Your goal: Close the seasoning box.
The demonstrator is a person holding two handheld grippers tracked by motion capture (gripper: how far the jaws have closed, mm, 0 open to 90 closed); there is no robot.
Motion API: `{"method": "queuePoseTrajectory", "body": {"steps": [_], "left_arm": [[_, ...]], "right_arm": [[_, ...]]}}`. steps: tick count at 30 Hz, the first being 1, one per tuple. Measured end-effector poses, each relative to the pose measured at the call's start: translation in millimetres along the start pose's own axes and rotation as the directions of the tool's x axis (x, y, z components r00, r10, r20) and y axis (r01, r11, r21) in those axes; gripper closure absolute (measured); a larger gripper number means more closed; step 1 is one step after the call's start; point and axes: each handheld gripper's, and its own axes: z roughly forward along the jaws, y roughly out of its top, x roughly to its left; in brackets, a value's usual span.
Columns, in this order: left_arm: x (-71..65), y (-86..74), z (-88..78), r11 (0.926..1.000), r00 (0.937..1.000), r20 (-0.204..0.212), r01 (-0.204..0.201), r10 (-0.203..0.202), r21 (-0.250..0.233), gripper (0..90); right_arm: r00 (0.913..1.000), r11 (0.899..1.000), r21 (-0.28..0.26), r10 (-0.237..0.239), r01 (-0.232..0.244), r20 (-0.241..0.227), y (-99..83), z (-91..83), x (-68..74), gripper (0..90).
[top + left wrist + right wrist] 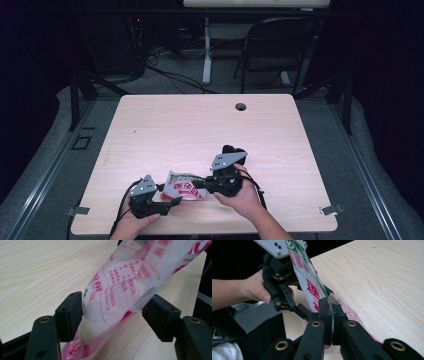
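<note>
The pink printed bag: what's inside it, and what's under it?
Through the bag a white content shows, its kind unclear. Beneath lies the wooden table. The right tongs pinch one edge; the left tongs stand open around it. Printing covers the rest.

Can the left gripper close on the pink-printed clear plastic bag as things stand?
Probably yes: the bag hangs between the left gripper's open fingers, with nothing else there; the right gripper pinches its edge.

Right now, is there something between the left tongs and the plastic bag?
Nothing visible. The bag already hangs between the jaws of the open left tongs, with bare table behind. The right tongs are shut on its edge.
</note>
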Motion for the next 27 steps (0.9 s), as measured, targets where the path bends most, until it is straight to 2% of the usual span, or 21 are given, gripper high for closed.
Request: {"method": "queuePoseTrajectory", "body": {"steps": [17,23,27], "left_arm": [[0.5,-2.8,8.7,0.9997,0.9986,0.048,-0.020,0.019,0.013,26.5],[-0.5,-3.3,9.3,0.9996,0.9971,0.070,-0.027,0.028,-0.011,26.3],[0.2,-3.4,9.9,0.9995,0.9966,0.077,-0.029,0.030,-0.008,25.9]], "right_arm": [[0.9995,1.000,-0.007,-0.006,0.005,-0.030,2.2,-4.4,4.5,90.0],[0.9990,1.000,-0.024,-0.001,0.000,-0.045,5.1,-9.2,5.2,90.0],[0.9987,1.000,-0.026,-0.003,0.002,-0.050,7.2,-9.8,6.0,90.0]]}}
